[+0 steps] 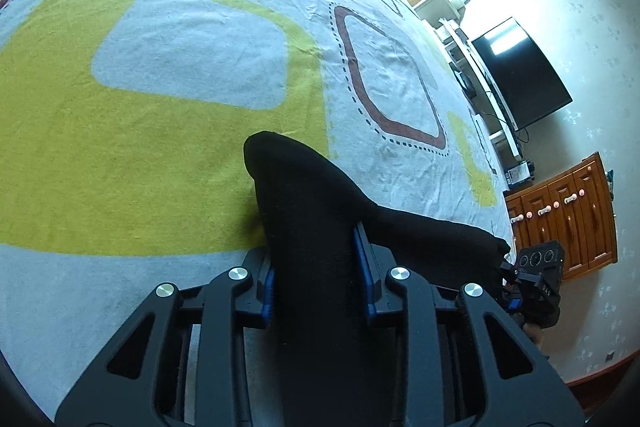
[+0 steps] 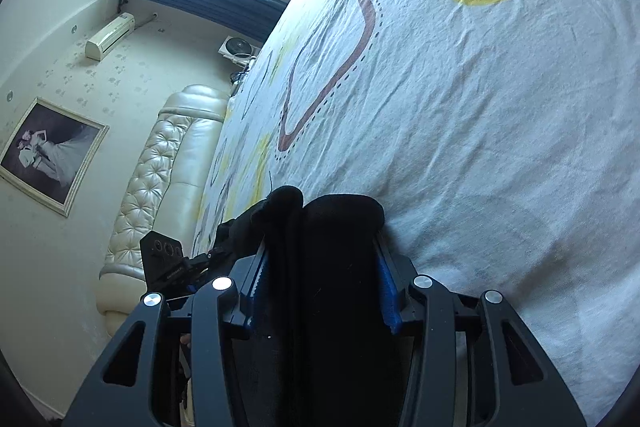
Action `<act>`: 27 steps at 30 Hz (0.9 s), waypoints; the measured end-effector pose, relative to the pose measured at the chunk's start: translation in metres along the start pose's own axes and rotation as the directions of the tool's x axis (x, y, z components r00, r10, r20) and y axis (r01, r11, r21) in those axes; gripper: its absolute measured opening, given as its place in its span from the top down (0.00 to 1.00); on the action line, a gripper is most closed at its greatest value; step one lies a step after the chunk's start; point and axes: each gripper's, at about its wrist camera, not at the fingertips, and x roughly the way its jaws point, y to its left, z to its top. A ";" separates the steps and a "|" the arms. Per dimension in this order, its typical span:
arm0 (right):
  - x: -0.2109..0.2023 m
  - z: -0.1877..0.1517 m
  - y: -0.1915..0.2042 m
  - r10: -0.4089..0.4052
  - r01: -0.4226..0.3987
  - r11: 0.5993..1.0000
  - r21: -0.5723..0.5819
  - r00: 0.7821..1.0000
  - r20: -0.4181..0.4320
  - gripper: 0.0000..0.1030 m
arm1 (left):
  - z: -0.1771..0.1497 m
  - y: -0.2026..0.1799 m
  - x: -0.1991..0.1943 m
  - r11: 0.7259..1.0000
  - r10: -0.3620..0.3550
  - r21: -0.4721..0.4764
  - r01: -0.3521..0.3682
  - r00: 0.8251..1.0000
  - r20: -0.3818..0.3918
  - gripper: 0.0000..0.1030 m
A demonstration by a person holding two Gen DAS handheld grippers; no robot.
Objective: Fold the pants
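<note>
Both grippers have hold of the black pants (image 1: 320, 227), lifted just over the bed sheet (image 1: 160, 131). Left gripper (image 1: 320, 291): blue fingers (image 1: 267, 291) closed partway, pinching a thick bunch of fabric that pokes out past the tips. Right gripper (image 2: 320, 279): fingers (image 2: 386, 287) also part-closed on a doubled wad of the pants (image 2: 340, 227), a fold line visible down the middle. In the left wrist view the cloth runs from the left grip off toward the right gripper (image 1: 538, 279), slack, sagging a bit.

Step, as I judge it: mid-fold, carrying one held edge across. How much of the pants is laid out, cannot tell.

Next move calls for keeping both grips level and matched, pulling the span taut, then lowering onto the sheet before releasing.
</note>
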 end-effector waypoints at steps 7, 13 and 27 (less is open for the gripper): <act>0.010 -0.001 0.010 -0.003 0.003 1.000 0.008 1.000 0.001 0.56 | 0.000 0.000 -0.009 0.998 0.057 0.016 -0.058 0.998 0.015 0.73; 0.024 0.000 0.016 -0.008 0.008 1.000 0.000 1.000 -0.024 0.56 | 0.006 0.019 -0.024 0.998 0.062 -0.009 -0.062 0.998 0.020 0.73; 0.091 -0.002 0.053 0.009 -0.011 1.000 -0.020 0.994 -0.106 0.56 | 0.019 0.084 -0.072 0.993 0.089 -0.088 -0.085 0.995 0.045 0.73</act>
